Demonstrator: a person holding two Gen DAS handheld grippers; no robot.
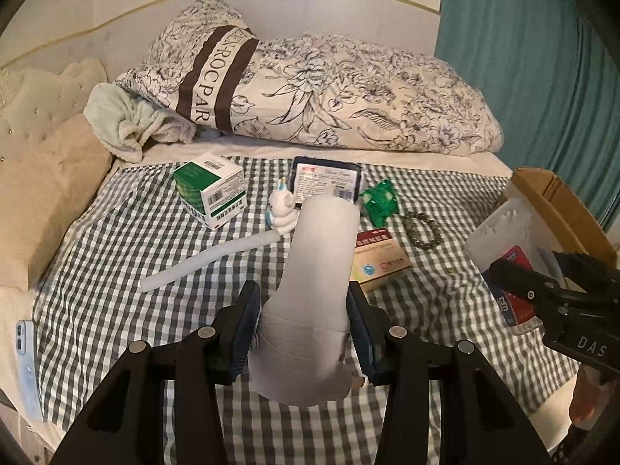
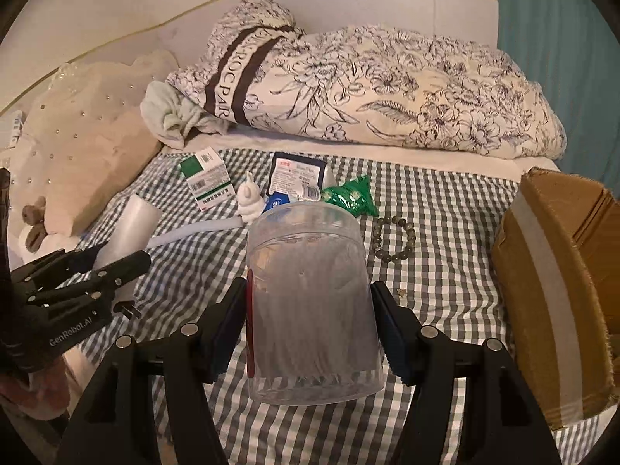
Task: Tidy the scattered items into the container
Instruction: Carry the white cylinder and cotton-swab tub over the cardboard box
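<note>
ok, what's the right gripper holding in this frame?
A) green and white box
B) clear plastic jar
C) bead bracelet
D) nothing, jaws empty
B: in the right wrist view the right gripper has its pads pressed on both sides of the clear plastic jar, while the bead bracelet and the green and white box lie on the checked cloth beyond it.
</note>
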